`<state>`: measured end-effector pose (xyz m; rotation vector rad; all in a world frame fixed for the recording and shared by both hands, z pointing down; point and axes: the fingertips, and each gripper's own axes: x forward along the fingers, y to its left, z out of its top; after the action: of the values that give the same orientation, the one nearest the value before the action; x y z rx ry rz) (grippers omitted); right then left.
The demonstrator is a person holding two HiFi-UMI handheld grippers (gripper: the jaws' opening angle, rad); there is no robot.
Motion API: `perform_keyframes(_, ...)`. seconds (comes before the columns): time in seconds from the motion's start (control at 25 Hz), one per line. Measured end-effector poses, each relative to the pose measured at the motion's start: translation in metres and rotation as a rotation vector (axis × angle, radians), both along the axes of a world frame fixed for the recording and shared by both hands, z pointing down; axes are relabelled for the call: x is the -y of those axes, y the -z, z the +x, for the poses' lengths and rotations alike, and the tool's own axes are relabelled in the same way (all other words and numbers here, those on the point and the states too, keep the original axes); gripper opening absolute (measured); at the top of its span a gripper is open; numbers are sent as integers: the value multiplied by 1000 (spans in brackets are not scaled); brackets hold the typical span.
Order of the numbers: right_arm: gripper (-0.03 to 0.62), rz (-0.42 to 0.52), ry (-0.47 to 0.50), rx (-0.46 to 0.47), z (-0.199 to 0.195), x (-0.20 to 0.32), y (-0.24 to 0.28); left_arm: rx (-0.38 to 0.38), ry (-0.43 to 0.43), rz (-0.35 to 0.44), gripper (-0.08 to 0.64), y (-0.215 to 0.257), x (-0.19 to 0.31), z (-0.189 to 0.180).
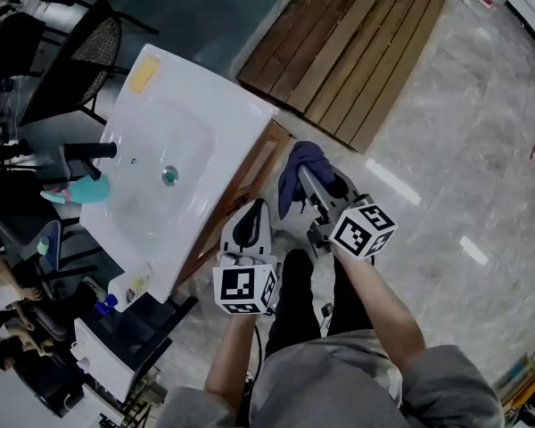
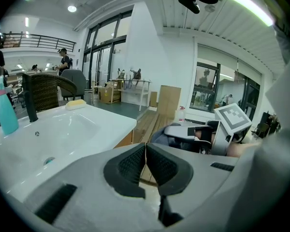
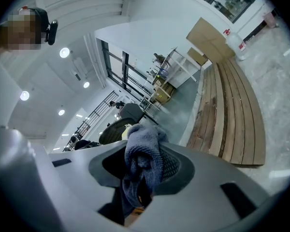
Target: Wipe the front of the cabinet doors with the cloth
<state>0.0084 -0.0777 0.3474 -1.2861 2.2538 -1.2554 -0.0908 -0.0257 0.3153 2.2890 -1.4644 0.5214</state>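
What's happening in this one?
A person stands at a sink on a wooden cabinet, a gripper in each hand. The right claw is clamped on a blue cloth, held close to the cabinet's front; whether it touches is unclear. The left claw is shut and empty.

Bright indoor ceiling lights, floor glare, fisheye warping with dark corners, close foreground soft

A white rectangular washbasin (image 1: 223,114) is set on the wooden cabinet (image 1: 242,188).
A slatted wooden platform (image 1: 366,43) is laid behind it; a blue cloth (image 1: 299,169) is held just right of it.
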Motion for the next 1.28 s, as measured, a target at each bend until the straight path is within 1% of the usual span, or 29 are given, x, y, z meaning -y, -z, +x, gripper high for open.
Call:
perform_keyframes(0.28, 124, -2, 15, 29, -16, 13, -21, -1, 12, 2, 15, -15, 8, -4)
perform_keyframes(0.92, 124, 0, 39, 65, -42, 53, -80, 25, 19, -6, 15, -68, 40, -10)
perform_keyframes(1.28, 124, -14, 29, 92, -63, 76, -95, 38, 36, -16, 15, -76, 43, -17)
